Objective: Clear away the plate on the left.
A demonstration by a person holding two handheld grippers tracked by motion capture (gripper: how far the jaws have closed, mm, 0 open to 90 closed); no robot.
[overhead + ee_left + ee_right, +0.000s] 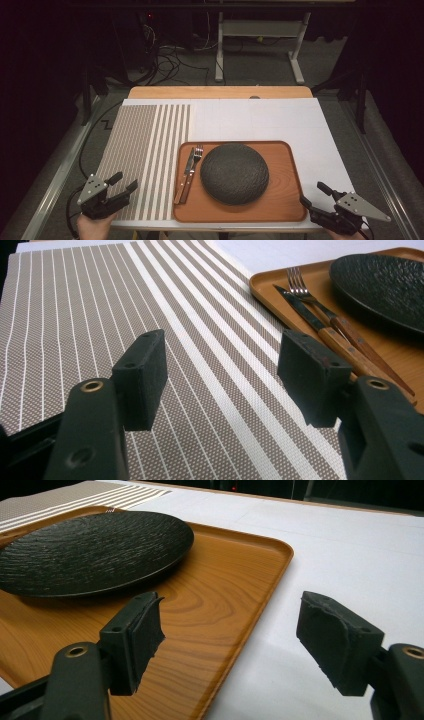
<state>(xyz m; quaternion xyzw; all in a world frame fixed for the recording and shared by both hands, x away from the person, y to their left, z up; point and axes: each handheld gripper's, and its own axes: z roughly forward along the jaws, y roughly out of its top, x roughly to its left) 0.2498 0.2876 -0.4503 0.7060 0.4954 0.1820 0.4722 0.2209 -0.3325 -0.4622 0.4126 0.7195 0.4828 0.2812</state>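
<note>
A wooden tray [282,200] lies at the table's front centre. On it rests a dark textured plate [234,173], with a fork [196,162] and a knife [187,172] side by side at its left. My left gripper [123,184] hovers open over the striped placemat [145,145] at the front left, empty. In the left gripper view the placemat [150,305] runs under the jaws, with the knife [320,325], fork [345,325] and plate [385,285] at upper right. My right gripper [315,195] stands open beside the tray's right front corner; its view shows the tray [220,610] and plate [90,550].
A white sheet [280,120] covers the table's middle and right. The table's wooden back edge [220,92] shows beyond it. Cables and a white stand's feet [297,75] lie on the floor behind.
</note>
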